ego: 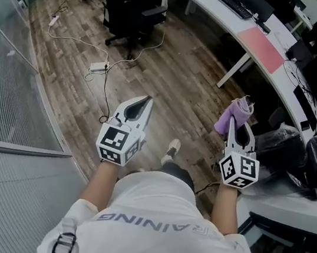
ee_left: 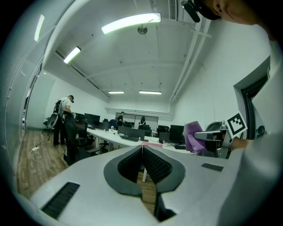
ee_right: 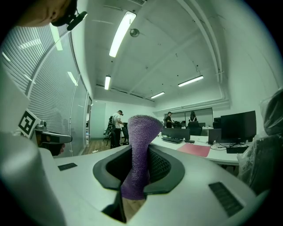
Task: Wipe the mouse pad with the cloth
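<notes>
Now the right gripper (ee_right: 140, 164) clamps its jaws on the purple cloth (ee_right: 142, 132), which pokes up past the tips. The left gripper (ee_left: 142, 148) is pressed closed on nothing. The pink mouse pad (ego: 260, 48) lies well ahead on the desk (ego: 220, 16).

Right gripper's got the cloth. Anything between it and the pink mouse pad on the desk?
Nothing visible. The cloth, clamped in the right gripper, faces open floor up to the desk. The mouse pad lies bare near the desk's edge, with the keyboard off to one side.
</notes>
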A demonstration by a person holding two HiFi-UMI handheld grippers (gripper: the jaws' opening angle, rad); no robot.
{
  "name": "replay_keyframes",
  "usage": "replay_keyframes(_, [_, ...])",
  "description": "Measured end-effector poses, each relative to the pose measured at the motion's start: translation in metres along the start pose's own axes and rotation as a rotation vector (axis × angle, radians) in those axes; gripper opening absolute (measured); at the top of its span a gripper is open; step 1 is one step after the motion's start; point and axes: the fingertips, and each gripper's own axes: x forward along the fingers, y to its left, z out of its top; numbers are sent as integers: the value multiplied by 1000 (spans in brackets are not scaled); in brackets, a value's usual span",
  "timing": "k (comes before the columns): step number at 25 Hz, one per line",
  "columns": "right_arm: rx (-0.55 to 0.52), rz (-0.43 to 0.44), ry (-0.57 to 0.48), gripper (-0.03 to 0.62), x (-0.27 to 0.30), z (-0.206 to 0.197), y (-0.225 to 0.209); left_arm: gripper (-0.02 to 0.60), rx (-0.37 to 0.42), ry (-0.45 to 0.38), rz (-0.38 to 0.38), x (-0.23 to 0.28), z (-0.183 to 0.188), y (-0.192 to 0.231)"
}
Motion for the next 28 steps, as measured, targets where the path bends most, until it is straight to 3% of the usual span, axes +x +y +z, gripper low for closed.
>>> replay_keyframes(9, [30,27,31,100,73,-7,-20,32,6,40,37,54,5,34])
replay_keyframes(17, [69,53,30,100,152,-1,-69,32,25,56,82,130,24,55])
replay_keyframes(28, [104,31,5,100,224,1,-192,32,30,68,81,272,41,36])
